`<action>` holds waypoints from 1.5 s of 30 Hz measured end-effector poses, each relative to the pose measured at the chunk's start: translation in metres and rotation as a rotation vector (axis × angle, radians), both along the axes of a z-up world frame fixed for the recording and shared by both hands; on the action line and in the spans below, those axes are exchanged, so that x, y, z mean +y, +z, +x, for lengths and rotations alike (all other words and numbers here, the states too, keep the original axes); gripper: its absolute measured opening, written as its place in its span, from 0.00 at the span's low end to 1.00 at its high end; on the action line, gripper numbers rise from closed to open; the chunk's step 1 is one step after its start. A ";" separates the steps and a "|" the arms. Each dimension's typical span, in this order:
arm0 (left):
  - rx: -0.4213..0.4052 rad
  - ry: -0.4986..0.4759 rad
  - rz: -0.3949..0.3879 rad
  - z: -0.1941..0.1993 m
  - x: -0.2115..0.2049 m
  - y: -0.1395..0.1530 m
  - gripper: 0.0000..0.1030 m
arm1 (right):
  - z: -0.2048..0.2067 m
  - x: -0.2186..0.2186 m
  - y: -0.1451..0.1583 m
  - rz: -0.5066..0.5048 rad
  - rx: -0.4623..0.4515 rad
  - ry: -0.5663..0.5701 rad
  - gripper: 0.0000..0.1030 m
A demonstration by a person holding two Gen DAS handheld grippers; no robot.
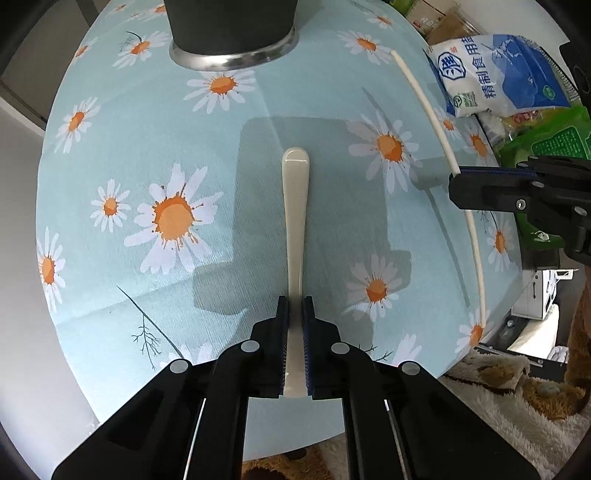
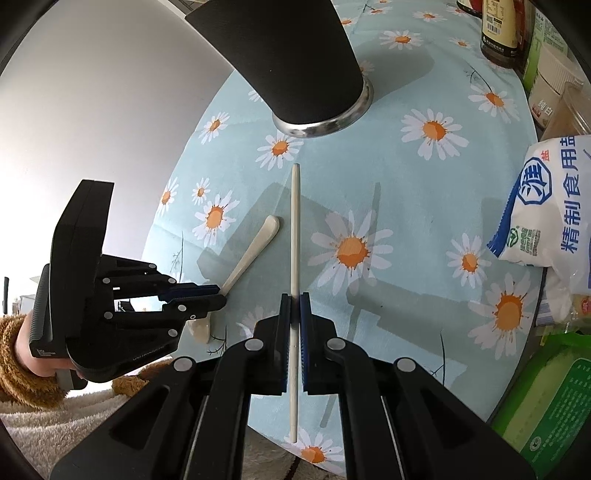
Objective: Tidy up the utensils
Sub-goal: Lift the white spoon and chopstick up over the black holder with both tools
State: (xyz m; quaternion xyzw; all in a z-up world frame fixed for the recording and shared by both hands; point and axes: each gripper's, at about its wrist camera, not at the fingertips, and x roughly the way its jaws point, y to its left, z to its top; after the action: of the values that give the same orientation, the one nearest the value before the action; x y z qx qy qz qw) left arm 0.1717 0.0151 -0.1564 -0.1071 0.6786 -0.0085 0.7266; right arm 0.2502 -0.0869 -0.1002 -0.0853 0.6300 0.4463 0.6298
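You are at the pick-up step, with both grasps made. Your left gripper [image 1: 294, 310] is closed tight on the neck of the spoon [image 1: 295, 206], which lies near the middle of the surface [image 1: 110, 147] with its handle toward the black holder [image 1: 232, 33] at the far edge. Your right gripper [image 2: 294, 306] is clamped on 1 chopstick [image 2: 294, 229], held nearer the right edge. Next, lift both and carry them to the holder, tipping each upright so it drops in cleanly.
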 end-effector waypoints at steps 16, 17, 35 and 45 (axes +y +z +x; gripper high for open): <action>-0.189 0.045 -0.120 -0.010 0.054 0.040 0.06 | -0.006 0.016 0.015 0.031 -0.022 -0.049 0.06; -0.199 0.045 -0.123 -0.011 0.054 0.043 0.06 | -0.006 0.018 0.017 0.040 -0.022 -0.053 0.06; -0.494 0.054 -0.224 -0.008 0.092 0.127 0.06 | 0.001 0.046 0.083 0.217 -0.149 -0.125 0.06; -0.653 0.032 -0.258 0.005 0.108 0.160 0.06 | 0.029 0.052 0.124 0.389 -0.198 -0.220 0.06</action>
State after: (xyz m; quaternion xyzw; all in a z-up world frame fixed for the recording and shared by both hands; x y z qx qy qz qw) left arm 0.1766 0.1236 0.0040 -0.2004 0.4021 -0.1165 0.8857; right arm 0.2789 -0.0346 0.0239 0.0632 0.4731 0.4774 0.7377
